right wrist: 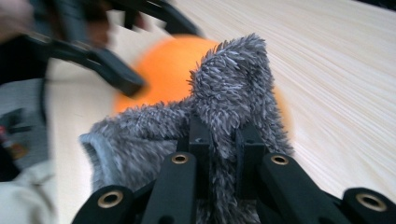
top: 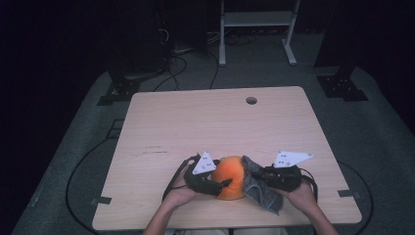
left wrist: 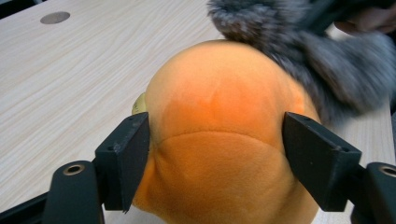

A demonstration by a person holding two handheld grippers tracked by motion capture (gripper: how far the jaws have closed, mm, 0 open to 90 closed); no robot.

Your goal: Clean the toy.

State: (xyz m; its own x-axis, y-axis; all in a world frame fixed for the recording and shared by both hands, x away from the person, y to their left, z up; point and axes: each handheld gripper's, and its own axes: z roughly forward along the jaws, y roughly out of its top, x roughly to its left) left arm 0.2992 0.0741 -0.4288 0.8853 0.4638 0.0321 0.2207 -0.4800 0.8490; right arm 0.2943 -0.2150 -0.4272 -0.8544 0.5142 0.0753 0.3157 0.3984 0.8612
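A bright orange plush ball (top: 230,177) is being shown at the lower middle of the high view, plain and unpatterned. A grey fuzzy cloth (top: 258,188) is being seen just right of it, flecked lighter at the fibre tips. The table (top: 195,122) is being shown in pale wood grain. Black jaws are being seen at the bottom of both gripper views.

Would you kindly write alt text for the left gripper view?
An orange plush ball sits between the left gripper's two black jaws, which flank its sides on a pale wooden table. A grey furry cloth drapes over the ball's far upper right.
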